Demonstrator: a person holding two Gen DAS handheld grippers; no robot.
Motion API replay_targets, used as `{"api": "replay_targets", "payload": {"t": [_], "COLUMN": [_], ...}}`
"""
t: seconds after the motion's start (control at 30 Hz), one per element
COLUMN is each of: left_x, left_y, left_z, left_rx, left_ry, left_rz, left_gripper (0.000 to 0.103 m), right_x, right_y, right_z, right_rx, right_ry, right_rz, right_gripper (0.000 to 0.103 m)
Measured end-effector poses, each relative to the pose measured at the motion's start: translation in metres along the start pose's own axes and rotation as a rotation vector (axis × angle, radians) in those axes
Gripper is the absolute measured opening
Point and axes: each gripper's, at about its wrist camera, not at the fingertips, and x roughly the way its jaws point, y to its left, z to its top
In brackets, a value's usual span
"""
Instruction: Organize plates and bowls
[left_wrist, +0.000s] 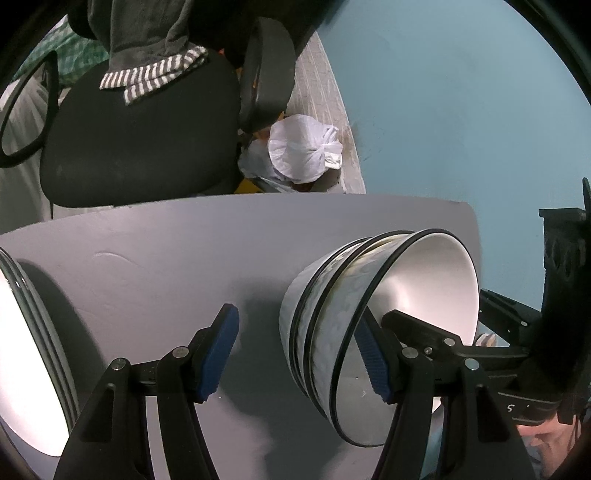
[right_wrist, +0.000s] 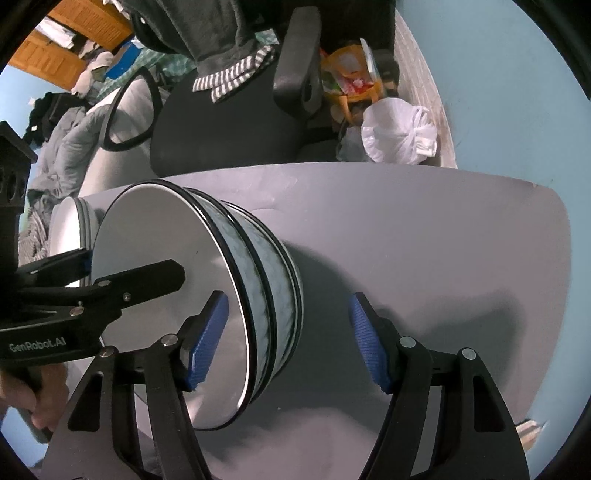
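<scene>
Left gripper (left_wrist: 297, 356), right gripper (right_wrist: 290, 341): jaws apart, angled down.

We had both wrist cameras looking steeply down along their own fingers at the grey table (left_wrist: 155, 236), close above it. The left view sat left of the stack of bowls (left_wrist: 332, 314), with the bowls at its right finger. The right view sat right of that stack (right_wrist: 207, 295), with the bowls at its left finger. Both views shared the stack, the table's far edge and the black chair (left_wrist: 140, 140) beyond it.
</scene>
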Motion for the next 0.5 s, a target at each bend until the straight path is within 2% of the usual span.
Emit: {"api": "replay_targets", "payload": {"t": [0.03,0.07,0.13,0.2,0.3,0.37,0.5], "left_x": [0.0015,0.0031,0.0049,0.0037,0.0014,0.0001,-0.0027], "left_y": [-0.0001,-0.0005,-0.0012,-0.004,-0.0084,-0.0085,-0.0021], "left_z": [-0.001,-0.0017,-0.0037,-0.004,-0.0041,-0.004,-0.0002], "left_rx": [-0.003,-0.004,-0.004,0.01,0.03,0.035,0.011], "left_ry": [0.006,0.012,0.019,0.018,0.013,0.014,0.037], "left_rz": [-0.01,-0.016,-0.04,-0.058,-0.038,-0.033,-0.044], "left_gripper": [0.063,0.055,0.05,0.039,0.037,0.035,0.026], "right_x": [-0.0003,-0.0006,0.0007,0.0004,0.0018,0.0028,0.0036], "right_y": [0.0,-0.0009,-0.0016,-0.0014,-0.0012,-0.0022,-0.0016], "right_z": [0.0001,0.0,0.0019,0.0021,0.0036,0.0044,0.0057], "right_rx": [0.002,0.006,0.015,0.015,0.025,0.049,0.071], "right_ry": [-0.001,0.004,0.011,0.016,0.032,0.04,0.048], "right_rz": [0.006,0.016,0.035,0.046,0.06,0.088,0.091], "right_gripper": [0.064,0.06,0.057,0.053,0.05,0.042,0.043]}}
